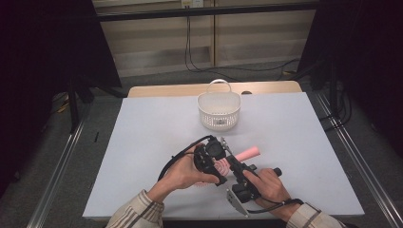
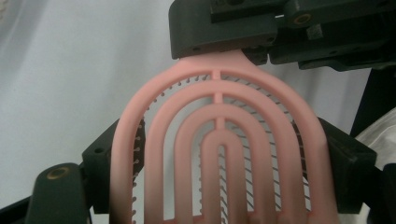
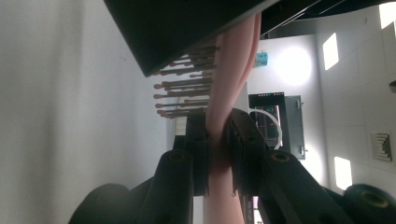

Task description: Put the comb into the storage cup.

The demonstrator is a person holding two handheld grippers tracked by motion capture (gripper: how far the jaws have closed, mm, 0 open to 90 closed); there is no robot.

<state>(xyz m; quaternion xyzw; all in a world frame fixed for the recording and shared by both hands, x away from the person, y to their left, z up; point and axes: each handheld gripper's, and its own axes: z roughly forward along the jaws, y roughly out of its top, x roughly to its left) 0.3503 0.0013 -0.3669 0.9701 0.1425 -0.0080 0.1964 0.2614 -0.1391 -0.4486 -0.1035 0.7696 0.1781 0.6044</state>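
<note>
As seen overhead, both tools grip pink brush [image 1: 223, 166] | right tool [image 3: 218, 135] view: bristles

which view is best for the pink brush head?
Left gripper view: the pink brush head faces the camera, arched ribs and bristles clear. High view shows a sliver of it between both hands. Right gripper view sees it edge-on, bristles sticking sideways.
</note>
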